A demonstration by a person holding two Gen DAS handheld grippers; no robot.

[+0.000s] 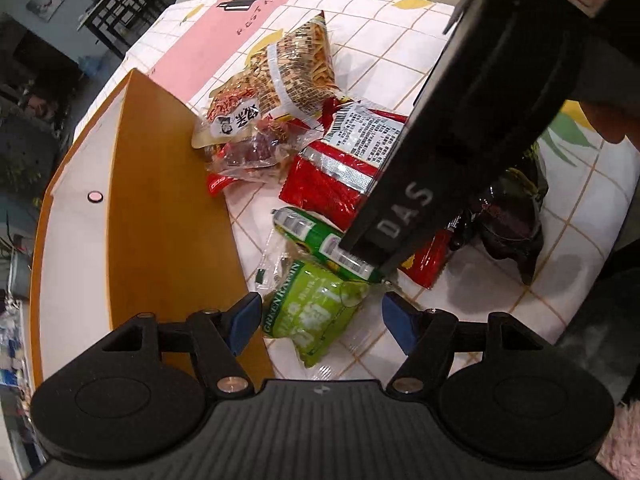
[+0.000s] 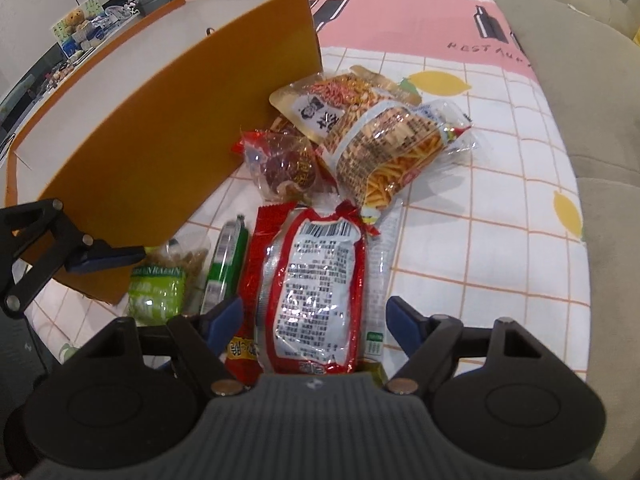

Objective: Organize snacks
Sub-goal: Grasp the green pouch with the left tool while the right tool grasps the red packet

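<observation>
Orange box point(image 2: 168, 152) edges snacks; both grippers point(image 1: 320, 320) point(image 2: 314, 324) gape wide, holding nothing.

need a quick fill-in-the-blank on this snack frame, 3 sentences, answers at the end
1. The box beside the snacks has outer walls coloured ____.
2. The right hand-held gripper is open around a red packet whose white label faces ____.
3. The packet between the fingers of the left hand-held gripper is a raisin bag coloured ____.

Missing words: orange; up; green
</observation>
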